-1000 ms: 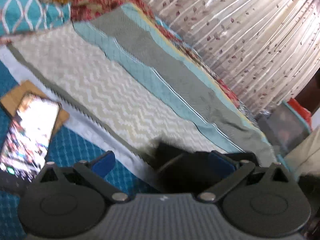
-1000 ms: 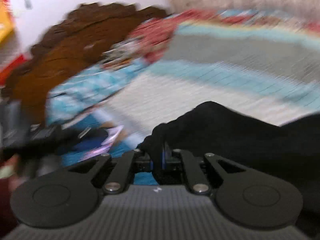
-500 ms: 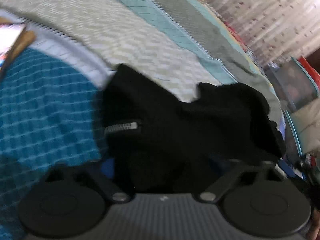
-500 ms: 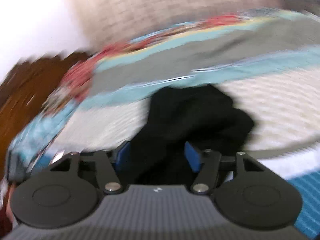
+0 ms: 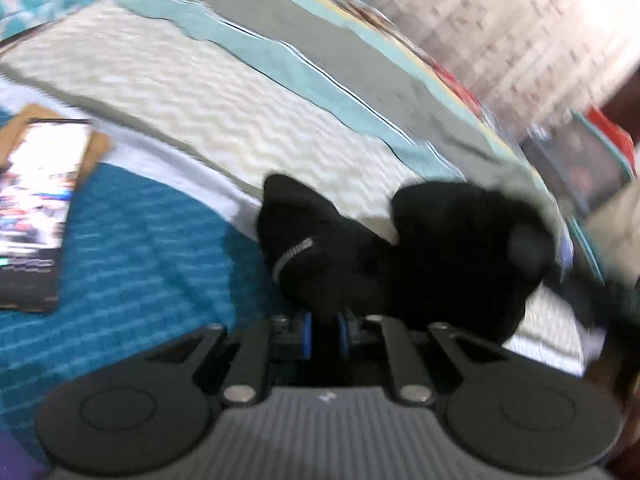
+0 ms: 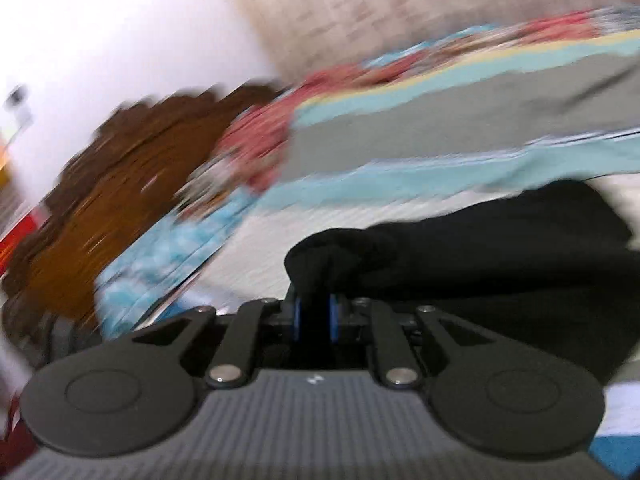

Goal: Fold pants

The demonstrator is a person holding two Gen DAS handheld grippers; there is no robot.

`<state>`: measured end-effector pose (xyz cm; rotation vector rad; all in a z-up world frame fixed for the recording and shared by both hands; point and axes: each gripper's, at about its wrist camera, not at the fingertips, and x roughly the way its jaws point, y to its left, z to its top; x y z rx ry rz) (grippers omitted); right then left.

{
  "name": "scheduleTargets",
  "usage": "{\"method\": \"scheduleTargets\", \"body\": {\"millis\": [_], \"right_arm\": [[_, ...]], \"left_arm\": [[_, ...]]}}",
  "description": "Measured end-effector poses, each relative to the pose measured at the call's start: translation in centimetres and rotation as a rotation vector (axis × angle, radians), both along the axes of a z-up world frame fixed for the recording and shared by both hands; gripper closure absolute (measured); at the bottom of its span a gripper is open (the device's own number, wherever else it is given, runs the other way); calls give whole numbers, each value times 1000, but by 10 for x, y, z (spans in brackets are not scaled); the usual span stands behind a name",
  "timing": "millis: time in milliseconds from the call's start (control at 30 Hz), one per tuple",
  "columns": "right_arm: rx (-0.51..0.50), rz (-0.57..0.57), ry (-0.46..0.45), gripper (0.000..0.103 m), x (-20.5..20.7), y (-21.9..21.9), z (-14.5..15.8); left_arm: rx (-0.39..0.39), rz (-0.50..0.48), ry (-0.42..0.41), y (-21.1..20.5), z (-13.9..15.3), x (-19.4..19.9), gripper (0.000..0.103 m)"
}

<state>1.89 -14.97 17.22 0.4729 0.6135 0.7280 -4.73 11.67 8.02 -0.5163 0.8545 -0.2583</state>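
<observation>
Pinching black pants [image 5: 420, 248], the left hand-held gripper [image 5: 324, 334] has its blue pads nearly together on a fold of cloth; the right hand-held gripper [image 6: 314, 318] clamps another bunch likewise. Half a second ago both stood wide open around the fabric. The pants lie bunched on the bed [image 5: 192, 92], near a phone [image 5: 36, 208].

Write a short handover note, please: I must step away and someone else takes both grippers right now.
Left gripper: jaws shut on a bunch of the black pants, near the silver zipper.
Right gripper: jaws shut on another bunch of the same pants.
The pants sit crumpled, in a lump, on the bedspread, partly lifted between the grippers. A phone lies to the left on the bed.
Done: both grips taken. No fold visible.
Left: probably spread the pants flat, then fold them.
</observation>
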Motion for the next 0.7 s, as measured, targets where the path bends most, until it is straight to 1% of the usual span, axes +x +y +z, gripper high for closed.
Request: {"method": "scheduleTargets", "body": {"millis": [67,100,167,200,233,267,300,333,367,400,467,500,533,567,600,667,700], "right_arm": [[46,116,64,88,-4,34,-14],[21,157,79,87,-10,50,-21],[-50,214,85,80,-35,65,-35],[-62,235,99,69,-35,73,-39],[-59,248,114,59,-35,66,-40],[-52,250,124,58,-36,60,-41],[-34,225,116,58,-35,51,-36],[-13,192,99,58,-37,31,-36],[14,153,85,57,-54,-8,-38],[51,83,82,55,-55,-29,-39],[119,-98,103,41,-55,-68,-44],[135,-216,125,28,-52,-85,-46],[136,-333,154,17,-47,-97,-50],[136,-420,186,14,-38,-100,-57],[142,-467,217,13,-29,-103,-64],[114,-493,292,14,-1,-92,-79],[72,-483,323,27,12,-84,-86]], "left_arm": [[-5,33,-6,9,-2,-4,93],[-6,39,-1,13,-2,-4,94],[-10,43,3,16,-2,-6,94],[-8,45,-3,12,-2,-7,94],[-7,45,-8,12,-1,-6,94],[-8,44,-11,11,-2,-7,94],[-8,44,-12,12,-4,-9,94],[-7,43,-13,12,-5,-8,94],[-6,39,-13,11,-6,-8,94],[-5,32,-14,11,-9,-9,94],[-3,10,-18,4,-9,-8,94],[-2,-6,-24,0,-7,-9,94],[0,-21,-34,-5,-6,-12,94],[5,-42,-45,-8,-3,-15,94],[10,-67,-58,-13,1,-18,94],[21,-126,-92,-25,12,-26,94],[31,-156,-117,-30,16,-32,94]]}}
